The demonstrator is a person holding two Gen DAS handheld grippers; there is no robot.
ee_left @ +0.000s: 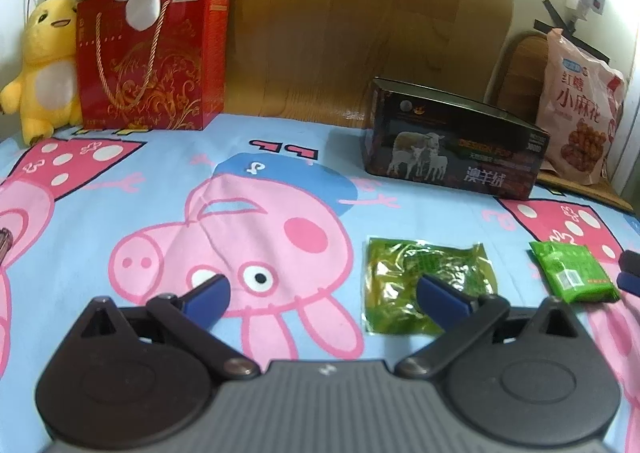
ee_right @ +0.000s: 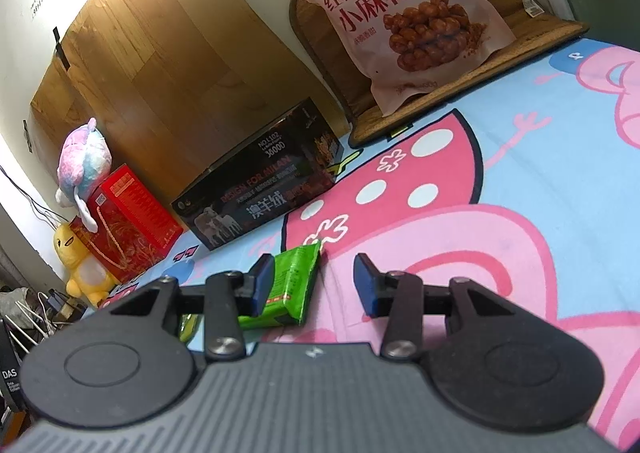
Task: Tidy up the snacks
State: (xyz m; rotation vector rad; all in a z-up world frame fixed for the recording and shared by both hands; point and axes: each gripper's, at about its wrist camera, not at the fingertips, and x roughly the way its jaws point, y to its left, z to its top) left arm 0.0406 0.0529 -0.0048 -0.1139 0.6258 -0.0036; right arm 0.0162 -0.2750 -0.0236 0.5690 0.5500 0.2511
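Note:
A small green snack packet [ee_right: 294,285] lies on the cartoon pig bedsheet between the fingers of my right gripper [ee_right: 314,285]. The jaws stand open; the left pad is next to the packet and the right pad is apart from it. The same packet [ee_left: 574,273] shows at the right of the left wrist view, with the right gripper's tips [ee_left: 630,273] beside it. A clear yellow-green snack pouch [ee_left: 404,281] lies flat by my left gripper's right finger. My left gripper [ee_left: 322,293] is open and empty over the sheet.
A dark box with sheep printed on it [ee_left: 452,141] stands behind the snacks. A large pink bag of fried twists [ee_left: 580,101] leans on a wooden stool at the back right. A red gift box [ee_left: 148,57] with plush toys [ee_left: 44,65] stands at the back left.

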